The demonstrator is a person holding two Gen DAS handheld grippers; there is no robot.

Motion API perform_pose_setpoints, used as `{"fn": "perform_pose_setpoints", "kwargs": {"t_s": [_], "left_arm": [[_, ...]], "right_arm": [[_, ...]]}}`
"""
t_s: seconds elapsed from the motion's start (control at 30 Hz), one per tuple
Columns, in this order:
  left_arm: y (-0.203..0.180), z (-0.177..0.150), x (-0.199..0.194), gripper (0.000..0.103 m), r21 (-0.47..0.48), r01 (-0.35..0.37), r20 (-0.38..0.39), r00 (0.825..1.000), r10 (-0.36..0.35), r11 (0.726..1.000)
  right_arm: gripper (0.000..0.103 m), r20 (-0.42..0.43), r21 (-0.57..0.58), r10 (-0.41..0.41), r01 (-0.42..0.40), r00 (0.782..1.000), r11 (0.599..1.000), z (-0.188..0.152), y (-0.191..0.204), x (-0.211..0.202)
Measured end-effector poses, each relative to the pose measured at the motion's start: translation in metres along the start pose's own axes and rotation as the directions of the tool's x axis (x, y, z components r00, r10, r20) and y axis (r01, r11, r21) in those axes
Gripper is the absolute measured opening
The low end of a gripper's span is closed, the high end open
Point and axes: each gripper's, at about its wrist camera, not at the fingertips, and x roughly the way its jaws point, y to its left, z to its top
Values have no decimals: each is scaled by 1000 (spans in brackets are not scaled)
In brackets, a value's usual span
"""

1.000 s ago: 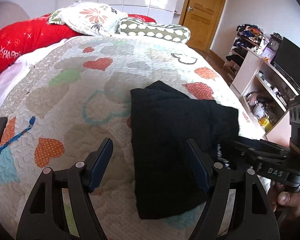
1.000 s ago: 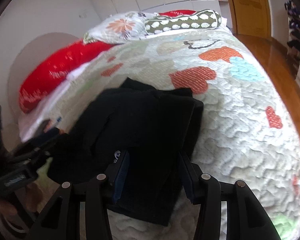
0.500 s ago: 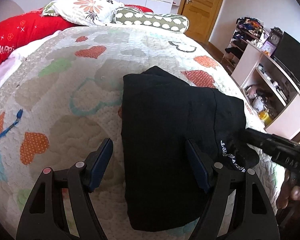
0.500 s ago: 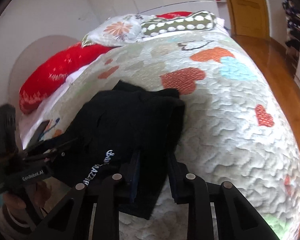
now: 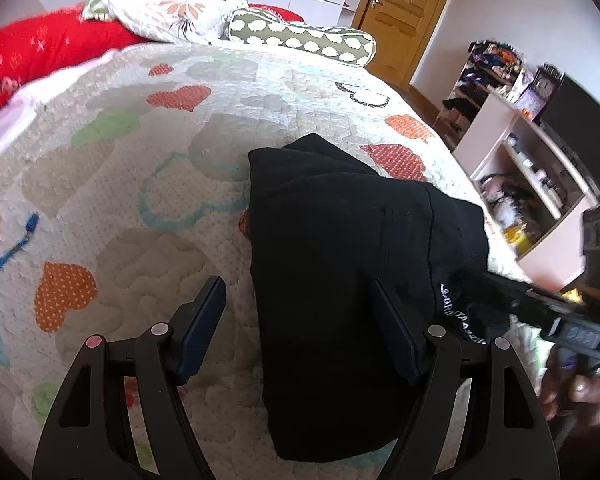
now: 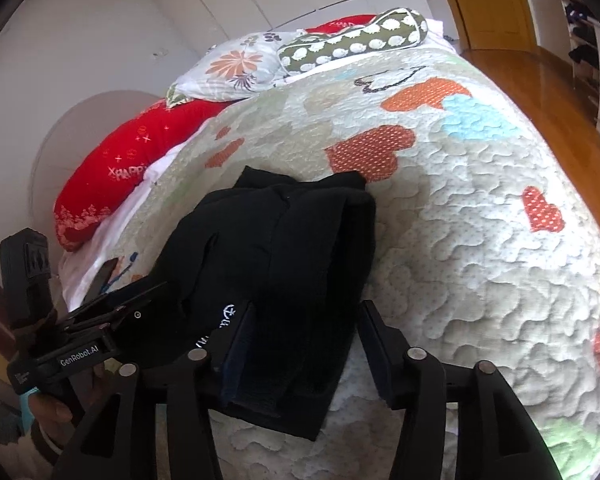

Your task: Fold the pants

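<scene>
Pants [image 5: 340, 264] lie as a black, already folded bundle on the quilted bedspread [image 5: 120, 168], long axis running away from the camera toward the pillows [image 5: 172, 8].

From the left wrist: the left gripper [image 5: 296, 328] hovers at the bundle's near end with its jaws spread wide and nothing between them. Its right finger sits over the black cloth while its left finger [image 5: 202, 320] is over bare quilt, so the pants' left edge falls between the two fingers. At the right of this view the right gripper [image 5: 512, 300] reaches in toward the corner with white lettering; whether it touches the cloth there I cannot tell from this angle.

From the right wrist: the right gripper [image 6: 304, 344] also stands with jaws apart. A fold of the pants [image 6: 276, 248] lies between its fingers, but the jaws do not pinch it. The bundle stretches straight ahead and slightly left. The left gripper [image 6: 112, 304] shows at the far left, beside the pants' opposite edge.

Judging by this, the right gripper is the nearer one, already straddling the near edge, so any further fold would run forward along the long axis.
</scene>
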Motion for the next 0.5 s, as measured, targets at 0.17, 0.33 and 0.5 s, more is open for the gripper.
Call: {"fn": "perform_pose_setpoints", "kwargs": {"t_s": [0.17, 0.33, 0.5], "left_arm": [[16, 4, -1, 75, -73, 87, -16, 996, -88, 994], [16, 7, 13, 75, -81, 118, -57, 991, -123, 990], [13, 8, 28, 92, -96, 156, -94, 982, -165, 983]], "right_arm": [[62, -4, 33, 37, -37, 999, 999, 2, -8, 10], [69, -4, 37, 90, -90, 996, 995, 6, -11, 22], [77, -2, 10, 118, -118, 993, 993, 8, -7, 31]]}}
